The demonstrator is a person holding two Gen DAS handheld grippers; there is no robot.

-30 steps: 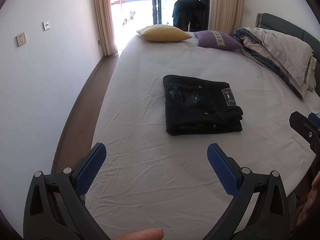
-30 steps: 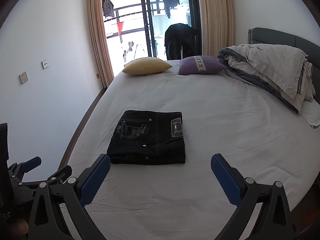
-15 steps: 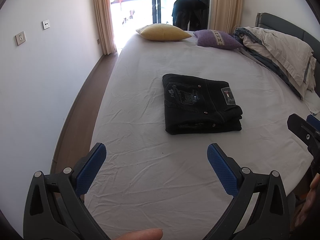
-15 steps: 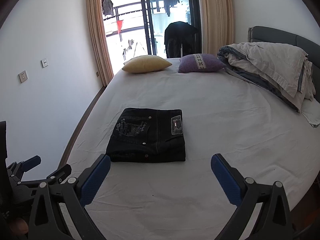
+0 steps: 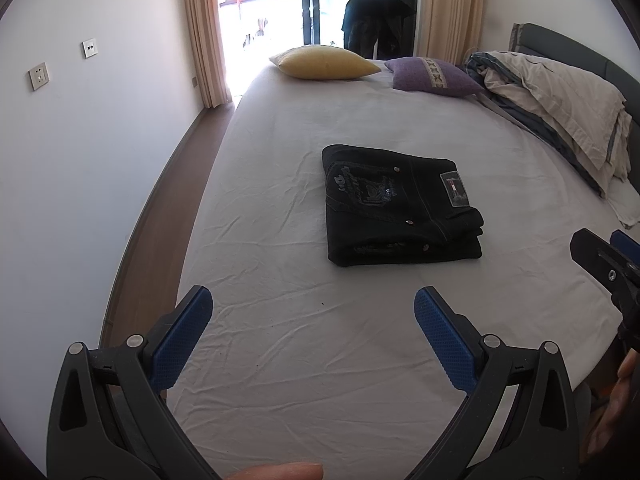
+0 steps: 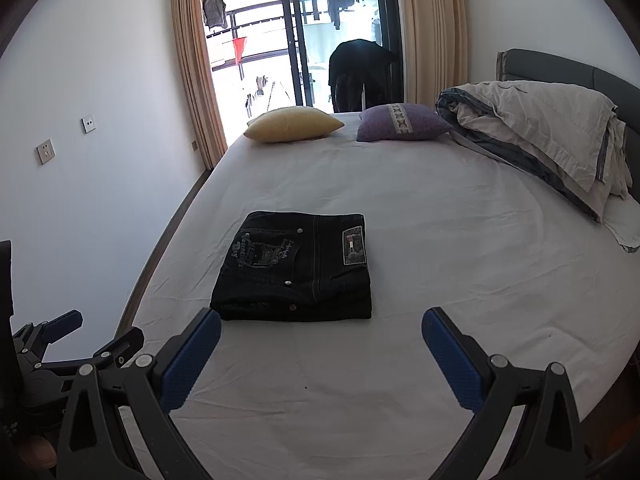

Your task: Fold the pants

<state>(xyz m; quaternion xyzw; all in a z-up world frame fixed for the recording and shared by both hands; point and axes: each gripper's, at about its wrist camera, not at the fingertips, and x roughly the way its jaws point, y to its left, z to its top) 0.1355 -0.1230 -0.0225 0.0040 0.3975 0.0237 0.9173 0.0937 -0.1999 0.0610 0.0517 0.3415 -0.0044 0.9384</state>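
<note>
Black pants (image 5: 400,204) lie folded into a compact rectangle on the white bed sheet (image 5: 304,360), back pocket embroidery and a small label facing up. The same folded pants (image 6: 298,266) sit mid-bed in the right wrist view. My left gripper (image 5: 313,312) hovers open over the near part of the bed, well short of the pants, holding nothing. My right gripper (image 6: 320,330) is open too, just in front of the pants' near edge, empty. The other gripper shows at each view's side edge.
A yellow pillow (image 6: 294,124) and a purple pillow (image 6: 402,122) lie at the far end. A bundled duvet (image 6: 536,136) fills the right side by the headboard. A white wall and wooden floor strip (image 5: 160,208) run along the left. A balcony door stands beyond.
Both views have shifted only slightly relative to the bed. The pants lie as before and both grippers stay open.
</note>
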